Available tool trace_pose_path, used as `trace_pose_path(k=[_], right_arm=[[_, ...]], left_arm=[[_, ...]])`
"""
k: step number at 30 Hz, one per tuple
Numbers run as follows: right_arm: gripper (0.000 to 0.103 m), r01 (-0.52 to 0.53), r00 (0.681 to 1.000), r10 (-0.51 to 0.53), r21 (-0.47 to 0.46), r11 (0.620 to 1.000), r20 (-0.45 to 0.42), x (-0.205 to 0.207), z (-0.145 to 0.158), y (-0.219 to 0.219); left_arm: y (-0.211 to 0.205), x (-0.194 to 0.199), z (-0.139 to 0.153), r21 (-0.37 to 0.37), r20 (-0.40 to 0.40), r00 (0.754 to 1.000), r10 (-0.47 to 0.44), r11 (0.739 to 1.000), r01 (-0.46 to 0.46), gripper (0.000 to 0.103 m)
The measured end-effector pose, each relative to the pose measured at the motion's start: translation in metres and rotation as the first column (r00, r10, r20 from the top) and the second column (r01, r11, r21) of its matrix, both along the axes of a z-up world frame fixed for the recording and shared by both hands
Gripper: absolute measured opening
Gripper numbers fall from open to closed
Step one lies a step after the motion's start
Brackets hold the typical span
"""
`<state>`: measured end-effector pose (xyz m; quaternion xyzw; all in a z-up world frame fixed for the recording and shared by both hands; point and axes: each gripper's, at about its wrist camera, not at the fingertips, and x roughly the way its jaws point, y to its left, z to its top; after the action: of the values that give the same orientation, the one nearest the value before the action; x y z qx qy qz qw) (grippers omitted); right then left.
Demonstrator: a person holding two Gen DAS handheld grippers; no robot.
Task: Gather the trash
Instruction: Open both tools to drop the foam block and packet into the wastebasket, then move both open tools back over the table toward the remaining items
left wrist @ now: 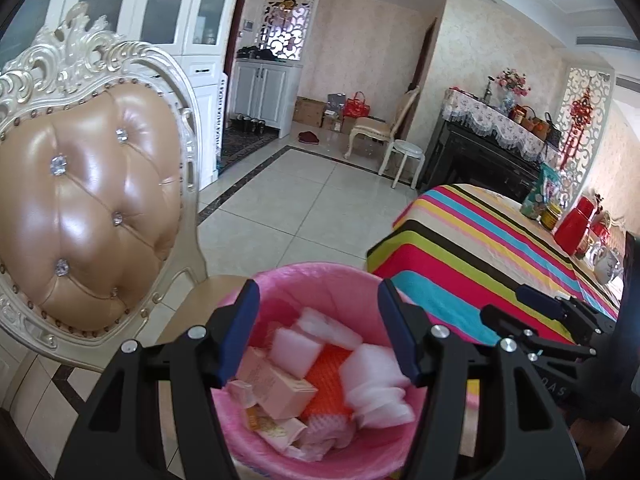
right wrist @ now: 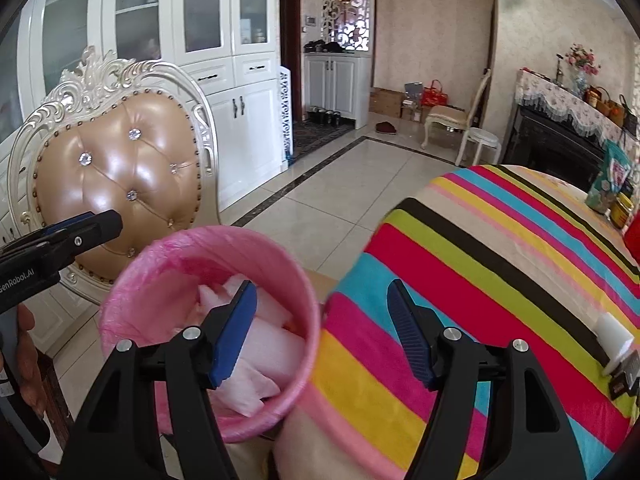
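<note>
A pink-lined trash bin (left wrist: 320,276) stands on a chair seat beside the table. It holds white foam pieces (left wrist: 376,368), pale cardboard boxes (left wrist: 276,388) and an orange item (left wrist: 326,376). My left gripper (left wrist: 316,332) is open and empty, directly above the bin. The bin also shows in the right wrist view (right wrist: 132,280). My right gripper (right wrist: 322,332) is open and empty, over the bin's right rim and the table edge. The left gripper's tip (right wrist: 96,224) shows at the left in the right wrist view. The right gripper (left wrist: 536,304) shows at the right in the left wrist view.
An ornate cream chair (left wrist: 92,200) with a tan padded back stands behind the bin. The table (right wrist: 500,280) has a bright striped cloth, with a white cup (right wrist: 614,340), jars and red containers (left wrist: 572,224) on its far side. White cabinets (right wrist: 224,80) line the left wall.
</note>
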<state>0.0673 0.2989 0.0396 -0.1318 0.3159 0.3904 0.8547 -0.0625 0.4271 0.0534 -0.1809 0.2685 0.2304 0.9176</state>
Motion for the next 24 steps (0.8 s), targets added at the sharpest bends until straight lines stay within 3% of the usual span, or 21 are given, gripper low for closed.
trace_pose_path(k=[11,24], right_arm=[[0.067,0.203,0.979,-0.203,0.009,0.979,0.005,0.044,-0.001,-0.119],[0.067,0.445,0.895,-0.445,-0.005,0.895,-0.011,0.105,-0.015,-0.266]], left_arm=[[-0.073,0.062,0.008,0.016,0.010,0.988,-0.152,0.988,0.151,0.060],[-0.175,0.135,0.015,0.044,0.003,0.948,-0.317,0.947,0.317,0.061]])
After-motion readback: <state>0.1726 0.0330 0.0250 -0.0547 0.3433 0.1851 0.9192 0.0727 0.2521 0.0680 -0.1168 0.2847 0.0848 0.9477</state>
